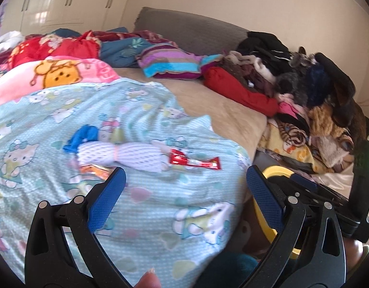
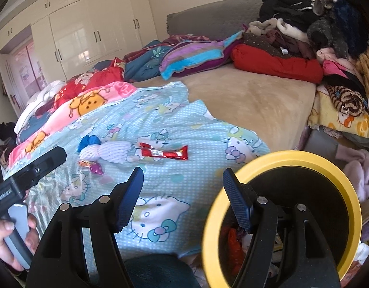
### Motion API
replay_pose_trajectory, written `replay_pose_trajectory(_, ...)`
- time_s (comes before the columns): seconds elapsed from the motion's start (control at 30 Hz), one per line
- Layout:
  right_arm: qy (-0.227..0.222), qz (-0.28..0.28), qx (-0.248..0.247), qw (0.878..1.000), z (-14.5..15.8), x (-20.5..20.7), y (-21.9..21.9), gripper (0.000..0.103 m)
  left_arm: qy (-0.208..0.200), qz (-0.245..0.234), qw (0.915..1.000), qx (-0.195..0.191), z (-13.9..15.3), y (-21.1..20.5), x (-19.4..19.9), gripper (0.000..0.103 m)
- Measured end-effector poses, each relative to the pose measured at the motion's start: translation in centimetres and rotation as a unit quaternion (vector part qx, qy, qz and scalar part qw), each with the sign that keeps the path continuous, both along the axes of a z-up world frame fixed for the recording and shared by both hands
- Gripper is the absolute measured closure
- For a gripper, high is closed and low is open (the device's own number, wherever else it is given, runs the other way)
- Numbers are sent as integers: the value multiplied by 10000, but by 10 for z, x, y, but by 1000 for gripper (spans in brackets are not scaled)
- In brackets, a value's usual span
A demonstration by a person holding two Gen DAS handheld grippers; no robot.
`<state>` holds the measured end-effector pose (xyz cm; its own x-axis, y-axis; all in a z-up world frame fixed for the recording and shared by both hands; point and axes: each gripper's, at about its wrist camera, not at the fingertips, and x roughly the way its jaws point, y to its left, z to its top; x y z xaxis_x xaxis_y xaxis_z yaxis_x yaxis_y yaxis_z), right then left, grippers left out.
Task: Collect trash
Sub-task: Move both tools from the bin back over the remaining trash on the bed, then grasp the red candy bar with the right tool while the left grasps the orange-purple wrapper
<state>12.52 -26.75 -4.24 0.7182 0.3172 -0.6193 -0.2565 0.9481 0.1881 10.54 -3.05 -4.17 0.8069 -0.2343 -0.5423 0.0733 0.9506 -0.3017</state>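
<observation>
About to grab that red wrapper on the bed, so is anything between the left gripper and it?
Nothing visible: the open left gripper faces bare blue cartoon-print blanket up to the red foil wrapper.

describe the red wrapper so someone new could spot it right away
On the bed, find the light blue Hello Kitty blanket covering its near half. Mid-blanket lies a small cluster of litter; the red wrapper is its rightmost piece, just right of the white foam net. It alone is long, flat, shiny red.
</observation>
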Motion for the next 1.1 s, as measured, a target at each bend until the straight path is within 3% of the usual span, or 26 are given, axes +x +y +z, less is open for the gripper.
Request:
replay_pose_trajectory(0.3, 21, 364, -330, 9988, -7, 14, 33, 37, 299, 496, 9983, -105, -16, 42, 8, 11)
replay_pose_trajectory(0.63, 46, 901, -1063, 9902, -24, 46, 86, 37, 865, 874, 9909, -555, -48, 80, 23, 33)
replay_pose_trajectory(1.1, 516, 830, -1724, 9802, -65, 114, 105, 37, 1432, 1088, 9761, -1219, -85, 97, 53, 42)
